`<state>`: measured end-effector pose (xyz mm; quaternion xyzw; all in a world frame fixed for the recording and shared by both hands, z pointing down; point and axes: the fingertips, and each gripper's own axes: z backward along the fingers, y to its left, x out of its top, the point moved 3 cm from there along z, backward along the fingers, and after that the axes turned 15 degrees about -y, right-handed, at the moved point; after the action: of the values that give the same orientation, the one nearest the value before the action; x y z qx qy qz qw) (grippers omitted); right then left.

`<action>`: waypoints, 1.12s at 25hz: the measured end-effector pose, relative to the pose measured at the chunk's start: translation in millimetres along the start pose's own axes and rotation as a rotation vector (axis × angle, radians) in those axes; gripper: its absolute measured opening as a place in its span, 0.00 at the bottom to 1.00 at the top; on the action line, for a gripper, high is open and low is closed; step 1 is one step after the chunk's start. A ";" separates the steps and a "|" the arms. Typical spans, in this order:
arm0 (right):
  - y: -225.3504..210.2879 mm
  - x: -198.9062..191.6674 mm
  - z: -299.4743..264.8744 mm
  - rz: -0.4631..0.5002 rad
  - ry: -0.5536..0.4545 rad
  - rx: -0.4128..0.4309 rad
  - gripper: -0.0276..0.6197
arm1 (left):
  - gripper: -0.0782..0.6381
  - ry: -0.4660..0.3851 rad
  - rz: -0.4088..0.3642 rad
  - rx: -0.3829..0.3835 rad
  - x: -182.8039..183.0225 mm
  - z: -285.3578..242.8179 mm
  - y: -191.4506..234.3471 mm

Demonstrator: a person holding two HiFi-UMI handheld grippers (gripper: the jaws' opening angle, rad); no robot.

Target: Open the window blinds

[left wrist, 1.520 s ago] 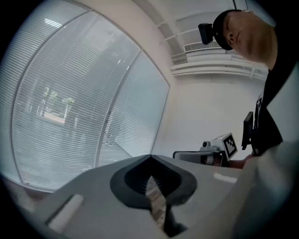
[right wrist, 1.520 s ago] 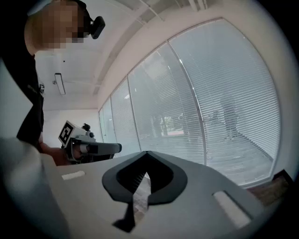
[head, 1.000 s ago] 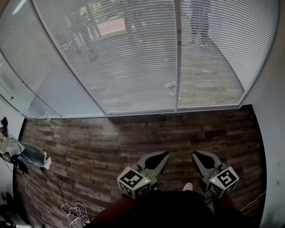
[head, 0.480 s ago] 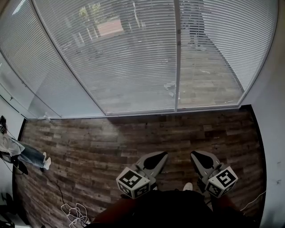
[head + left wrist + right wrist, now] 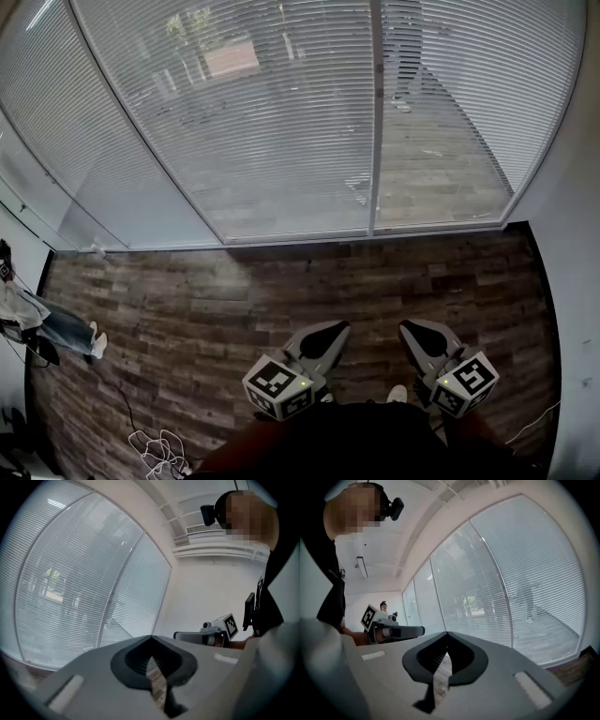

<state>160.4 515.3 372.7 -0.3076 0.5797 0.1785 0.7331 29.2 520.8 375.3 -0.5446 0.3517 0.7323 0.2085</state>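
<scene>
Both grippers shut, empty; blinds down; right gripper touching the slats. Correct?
No. The right gripper touches no slats: the head view shows it over the wood floor, well short of the blinds. Rest holds: it and the left gripper are shut and empty, blinds down.

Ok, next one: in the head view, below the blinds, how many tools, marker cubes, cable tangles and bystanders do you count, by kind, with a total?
Tools: 2, the left tool and the right tool, both shut and empty
Marker cubes: 2
Cable tangle: 1
Bystander: 1
Total: 6
</scene>
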 end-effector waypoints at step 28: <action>54.3 -51.8 -66.8 -0.039 0.063 -0.176 0.08 | 0.11 0.055 0.093 -0.056 1.0 74.2 96.8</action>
<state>63.7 516.9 399.9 -0.3874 0.5786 0.2047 0.6880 -86.1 511.4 414.0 -0.5532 0.3616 0.7355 0.1492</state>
